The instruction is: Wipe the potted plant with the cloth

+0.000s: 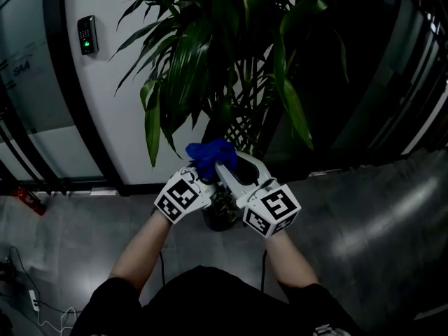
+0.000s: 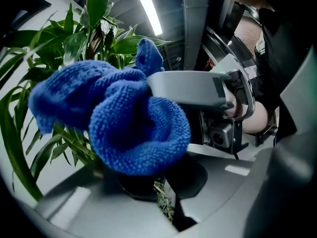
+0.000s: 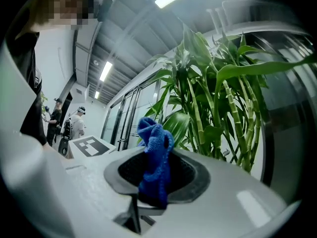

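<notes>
1. While both grippers meet in front of the tall green-leaved potted plant [image 1: 224, 61], the jaws of the right gripper [image 3: 156, 175] pinch the crumpled blue terry cloth [image 3: 154, 152].
2. Jaws of the left gripper [image 2: 158, 185] sit nearly together, the cloth's lower fold caught between them.
3. Leaves rise just beyond both jaws.

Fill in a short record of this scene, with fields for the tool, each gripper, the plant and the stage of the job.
tool: blue cloth, bunched up
right gripper: shut on the blue cloth
left gripper: appears shut on another part of the same cloth
potted plant: long green leaves on tall stems, just ahead of both grippers
pot: dark, on the floor below the grippers
stage: cloth held up near the lower leaves; no wiping contact shows
</notes>
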`<state>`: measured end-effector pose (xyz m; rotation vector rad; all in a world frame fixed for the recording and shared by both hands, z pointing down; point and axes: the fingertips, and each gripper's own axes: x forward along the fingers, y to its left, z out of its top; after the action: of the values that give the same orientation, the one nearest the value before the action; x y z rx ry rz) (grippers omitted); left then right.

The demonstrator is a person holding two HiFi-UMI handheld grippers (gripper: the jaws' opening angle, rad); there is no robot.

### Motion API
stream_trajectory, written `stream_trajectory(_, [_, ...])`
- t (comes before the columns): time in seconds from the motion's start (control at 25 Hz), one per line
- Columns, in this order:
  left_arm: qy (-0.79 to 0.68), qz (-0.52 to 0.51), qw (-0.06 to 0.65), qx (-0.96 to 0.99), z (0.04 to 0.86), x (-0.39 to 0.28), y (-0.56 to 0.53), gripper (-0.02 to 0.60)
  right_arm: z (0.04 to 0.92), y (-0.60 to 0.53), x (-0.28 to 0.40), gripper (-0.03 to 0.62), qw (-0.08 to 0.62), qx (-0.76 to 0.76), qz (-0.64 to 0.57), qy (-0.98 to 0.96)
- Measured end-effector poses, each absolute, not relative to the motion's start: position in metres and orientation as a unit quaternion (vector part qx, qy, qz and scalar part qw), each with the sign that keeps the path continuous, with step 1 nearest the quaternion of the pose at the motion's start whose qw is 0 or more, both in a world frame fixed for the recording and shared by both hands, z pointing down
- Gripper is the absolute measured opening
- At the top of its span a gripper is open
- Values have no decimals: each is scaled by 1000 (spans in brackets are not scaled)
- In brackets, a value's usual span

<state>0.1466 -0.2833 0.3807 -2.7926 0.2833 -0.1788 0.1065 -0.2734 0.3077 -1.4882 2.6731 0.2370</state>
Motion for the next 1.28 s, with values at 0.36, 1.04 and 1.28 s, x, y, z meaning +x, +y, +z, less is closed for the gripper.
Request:
stream_trajectory(0.36, [134, -77, 142, -978, 402, 130, -268, 6, 329, -259, 91, 109, 45, -452, 46, 889])
stream_trajectory(1.04, [236, -65, 62, -968, 444, 86, -200, 7, 365, -190, 105, 109, 123, -412, -22, 903])
stream_trajectory(1.28, [316, -38, 9, -948, 453, 34, -188, 8, 384, -173, 117, 109, 133, -440, -49, 887])
